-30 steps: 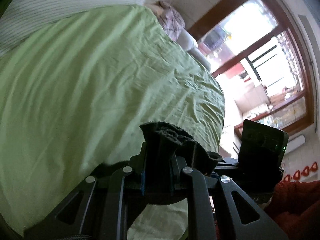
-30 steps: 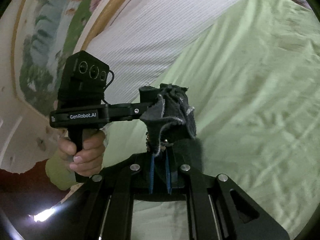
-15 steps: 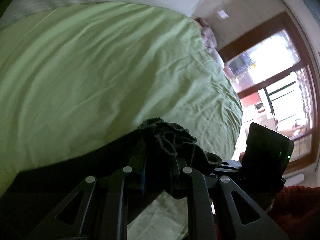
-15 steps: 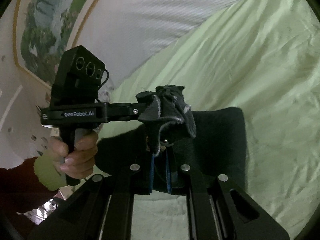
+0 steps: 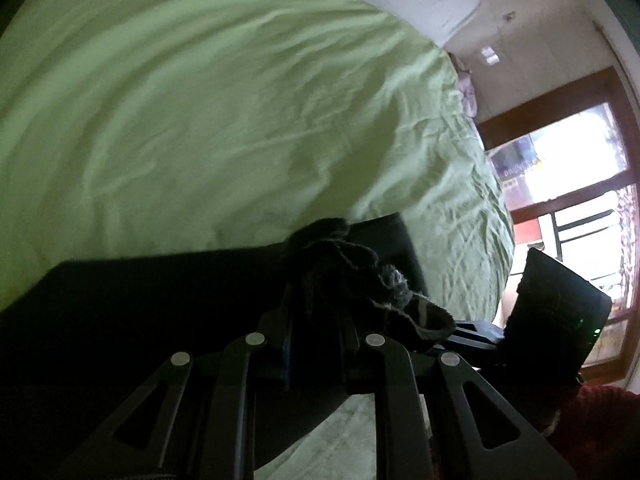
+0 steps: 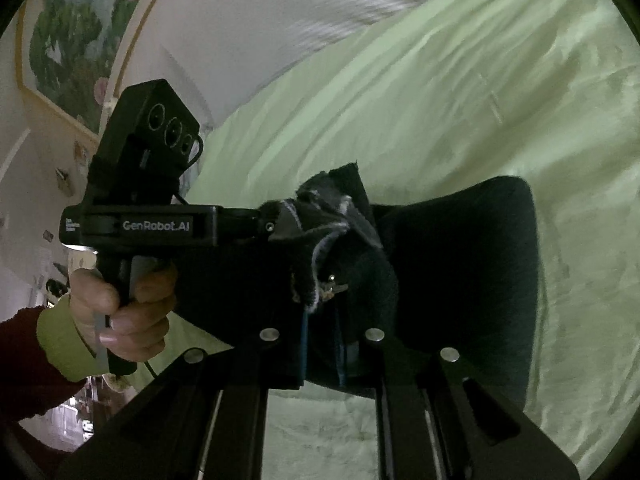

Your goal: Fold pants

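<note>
The black pants (image 5: 132, 320) hang from both grippers over the green bed sheet (image 5: 200, 112). My left gripper (image 5: 316, 304) is shut on a bunched edge of the pants, which spread dark to the left below it. My right gripper (image 6: 322, 308) is shut on another bunched edge with a pale frayed seam; the pants (image 6: 460, 272) spread to its right. The left gripper's body (image 6: 140, 224) and the hand holding it show at the left of the right wrist view, close beside my right gripper.
The green sheet (image 6: 440, 92) covers the bed, with a white striped headboard or pillow (image 6: 320, 8) behind. A window with a brown frame (image 5: 560, 184) is at the right of the left wrist view. A framed floral picture (image 6: 72, 40) hangs on the wall.
Both grippers have moved forward and down over the bed, and more of the black pants has come into sight, spreading out below them on the sheet. Both stay shut on the cloth.
</note>
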The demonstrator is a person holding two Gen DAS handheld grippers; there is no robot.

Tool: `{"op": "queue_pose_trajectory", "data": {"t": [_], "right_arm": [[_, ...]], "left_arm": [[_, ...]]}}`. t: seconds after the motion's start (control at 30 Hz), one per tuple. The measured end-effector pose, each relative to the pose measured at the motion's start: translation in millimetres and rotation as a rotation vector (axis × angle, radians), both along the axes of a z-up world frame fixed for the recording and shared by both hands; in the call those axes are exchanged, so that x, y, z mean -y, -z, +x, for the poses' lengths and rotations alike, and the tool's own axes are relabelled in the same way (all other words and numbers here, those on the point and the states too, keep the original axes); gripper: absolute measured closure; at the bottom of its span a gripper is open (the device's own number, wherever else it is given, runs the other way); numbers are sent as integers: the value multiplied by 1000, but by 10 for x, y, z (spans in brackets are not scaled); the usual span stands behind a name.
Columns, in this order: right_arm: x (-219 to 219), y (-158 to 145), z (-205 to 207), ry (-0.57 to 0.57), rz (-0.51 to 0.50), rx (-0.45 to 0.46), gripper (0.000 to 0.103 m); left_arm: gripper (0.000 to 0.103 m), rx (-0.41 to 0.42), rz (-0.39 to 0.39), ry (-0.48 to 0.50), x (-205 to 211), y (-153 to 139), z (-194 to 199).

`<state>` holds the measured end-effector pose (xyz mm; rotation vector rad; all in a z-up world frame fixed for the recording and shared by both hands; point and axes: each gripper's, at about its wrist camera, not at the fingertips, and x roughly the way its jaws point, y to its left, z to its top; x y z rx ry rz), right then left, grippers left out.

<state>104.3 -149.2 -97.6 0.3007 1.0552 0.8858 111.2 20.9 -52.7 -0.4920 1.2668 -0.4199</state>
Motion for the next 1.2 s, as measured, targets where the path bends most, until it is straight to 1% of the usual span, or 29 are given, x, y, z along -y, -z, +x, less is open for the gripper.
{"op": "queue_pose_trajectory", "data": {"t": [0.1, 0.17, 0.27, 0.33, 0.37, 0.43, 0.47, 0.57, 0.63, 0.7, 0.87, 1.0, 1.13, 1.2], "right_arm": [[-74, 26, 3, -28, -15, -12, 88], [-136, 41, 21, -39, -22, -22, 86], [-175, 60, 25, -63, -27, -40, 78], [-201, 64, 16, -81, -31, -52, 74], [-221, 64, 13, -92, -31, -57, 72], [-248, 59, -2, -113, -30, -67, 65], [-262, 57, -10, -122, -31, -71, 64], [-285, 54, -31, -148, -26, -89, 59], [-288, 17, -26, -162, -13, -101, 58], [-285, -31, -23, -170, 2, -96, 58], [-329, -191, -2, -199, 48, -82, 57], [-450, -294, 33, -221, 51, -64, 57], [-621, -330, 69, -252, 38, -56, 57], [-736, -348, 75, -278, 30, -49, 57]], "left_arm": [[87, -14, 4, -31, -82, 58, -52], [85, -25, 1, -55, -126, 89, -85], [84, -46, -9, -105, -227, 143, -158], [81, -61, -21, -138, -293, 173, -226], [78, -66, -21, -152, -321, 179, -260], [74, -69, -30, -179, -374, 182, -342], [72, -68, -31, -191, -397, 175, -376], [70, -67, -34, -241, -478, 140, -486], [63, -66, -38, -290, -549, 94, -569], [54, -56, -53, -338, -618, 45, -653], [49, -46, -98, -444, -781, -54, -879], [49, -41, -96, -510, -899, -101, -1065], [47, -44, -122, -602, -1093, -101, -1318], [47, -40, -122, -653, -1193, -106, -1459]]}}
